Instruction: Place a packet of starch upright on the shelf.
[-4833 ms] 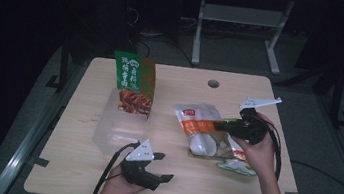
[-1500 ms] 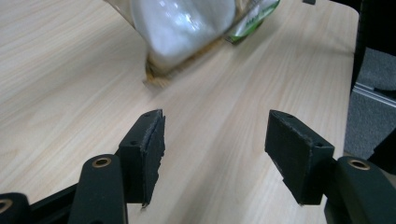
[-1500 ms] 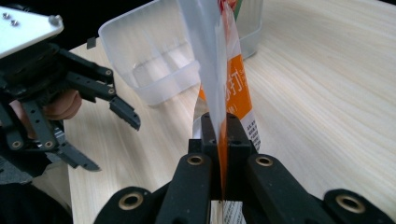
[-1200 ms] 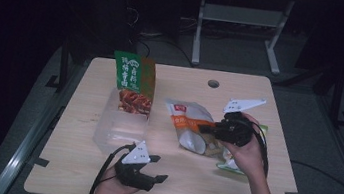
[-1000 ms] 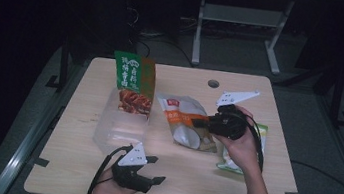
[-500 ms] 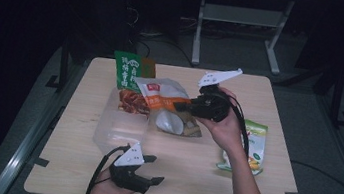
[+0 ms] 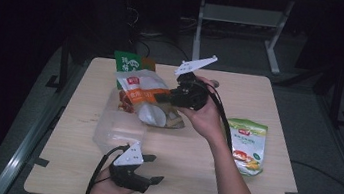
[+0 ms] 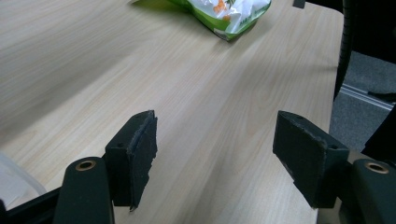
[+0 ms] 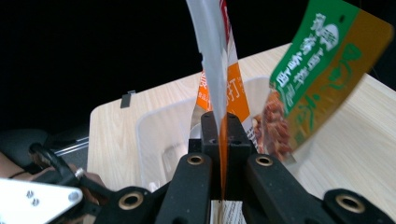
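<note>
The right gripper [image 7: 164,96] had its jaws clamped tight on the edge of an orange-and-white snack bag [image 7: 145,98], which hung in the air above the far left part of the wooden surface [image 7: 281,96]. In the right gripper view the bag's [image 9: 219,70] thin edge ran straight up from between the closed jaws, seen side-on. Below and beyond the bag stood a clear plastic container [image 7: 118,129], and a green-and-orange snack pouch [image 7: 131,64] stood upright at the container's far end; whether the pouch sat inside the container or just behind it was hard to tell in the dim high view. In the right gripper view the pouch [image 9: 317,79] leaned just to the right of the held bag, with the container's [image 9: 154,140] pale wall beneath both.

The left gripper [image 7: 153,170] rested low at the near edge of the surface, just in front of the container, jaws spread wide with nothing between them. A green snack packet [image 7: 247,144] lay flat on the right side, well apart from the container, and its corner showed in the left gripper view [image 8: 224,14].
</note>
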`<state>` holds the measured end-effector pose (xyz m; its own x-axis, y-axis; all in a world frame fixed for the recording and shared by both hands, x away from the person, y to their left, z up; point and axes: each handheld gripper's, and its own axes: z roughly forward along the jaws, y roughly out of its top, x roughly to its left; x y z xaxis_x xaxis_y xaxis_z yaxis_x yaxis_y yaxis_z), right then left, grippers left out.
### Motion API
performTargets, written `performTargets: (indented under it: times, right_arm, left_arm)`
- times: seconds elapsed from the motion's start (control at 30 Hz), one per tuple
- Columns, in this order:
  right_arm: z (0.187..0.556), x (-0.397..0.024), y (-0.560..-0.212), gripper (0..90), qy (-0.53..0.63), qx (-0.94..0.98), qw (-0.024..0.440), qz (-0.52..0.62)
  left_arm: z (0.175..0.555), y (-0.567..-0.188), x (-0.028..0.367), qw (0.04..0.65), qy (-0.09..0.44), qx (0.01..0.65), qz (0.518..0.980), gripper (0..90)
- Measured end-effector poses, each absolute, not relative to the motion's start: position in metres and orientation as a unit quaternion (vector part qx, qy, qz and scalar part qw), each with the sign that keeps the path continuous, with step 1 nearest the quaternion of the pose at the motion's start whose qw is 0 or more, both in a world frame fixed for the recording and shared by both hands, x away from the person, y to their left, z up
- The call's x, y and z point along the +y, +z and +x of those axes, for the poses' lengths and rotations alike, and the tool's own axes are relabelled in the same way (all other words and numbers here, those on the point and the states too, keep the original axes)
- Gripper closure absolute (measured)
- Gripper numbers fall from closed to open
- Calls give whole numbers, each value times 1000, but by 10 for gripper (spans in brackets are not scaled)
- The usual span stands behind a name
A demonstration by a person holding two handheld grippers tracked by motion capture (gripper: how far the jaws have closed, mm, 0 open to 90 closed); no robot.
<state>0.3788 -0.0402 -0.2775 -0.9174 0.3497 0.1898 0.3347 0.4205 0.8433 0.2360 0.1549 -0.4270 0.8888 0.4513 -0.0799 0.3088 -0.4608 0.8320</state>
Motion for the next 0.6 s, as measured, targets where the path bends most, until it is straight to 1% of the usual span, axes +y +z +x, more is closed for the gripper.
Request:
performTargets:
  times: [0.6]
  right_arm:
    - [391, 3, -275, 900, 504, 844, 3, 182]
  left_arm:
    - [235, -428, 155, 468, 80, 225, 851, 303]
